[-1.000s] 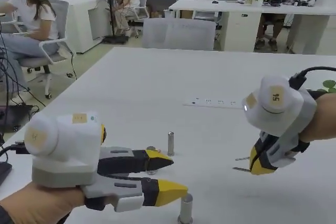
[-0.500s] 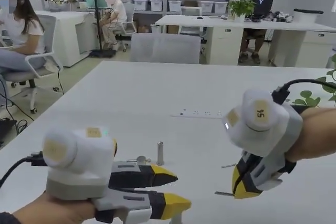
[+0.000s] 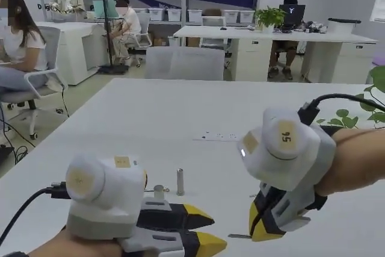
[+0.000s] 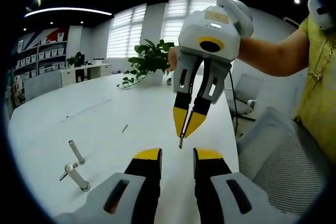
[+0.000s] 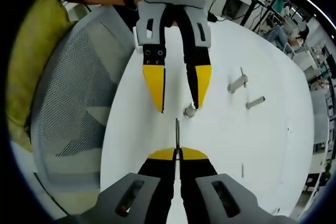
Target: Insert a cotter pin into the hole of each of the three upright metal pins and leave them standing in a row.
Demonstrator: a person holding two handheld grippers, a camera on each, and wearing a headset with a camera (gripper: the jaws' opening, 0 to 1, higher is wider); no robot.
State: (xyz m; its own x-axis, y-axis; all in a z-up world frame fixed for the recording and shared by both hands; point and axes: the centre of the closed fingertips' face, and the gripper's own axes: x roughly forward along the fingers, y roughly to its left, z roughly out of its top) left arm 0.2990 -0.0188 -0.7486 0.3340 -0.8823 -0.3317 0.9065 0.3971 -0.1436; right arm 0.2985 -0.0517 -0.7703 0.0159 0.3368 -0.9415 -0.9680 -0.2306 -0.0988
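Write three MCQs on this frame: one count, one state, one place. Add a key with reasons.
1. Metal pins on the table: A) one B) three C) five
2. The left gripper is: A) shut on a metal pin B) shut, empty C) open
3. The spare cotter pin is: A) flat on the table B) through a metal pin C) in the left gripper

Key:
1 B, the right gripper view shows three, one by the left gripper's tips and two further off.
2 C, its yellow tips stand apart with nothing gripped.
3 A, the left gripper view shows it lying on bare table, apart from the metal pins.
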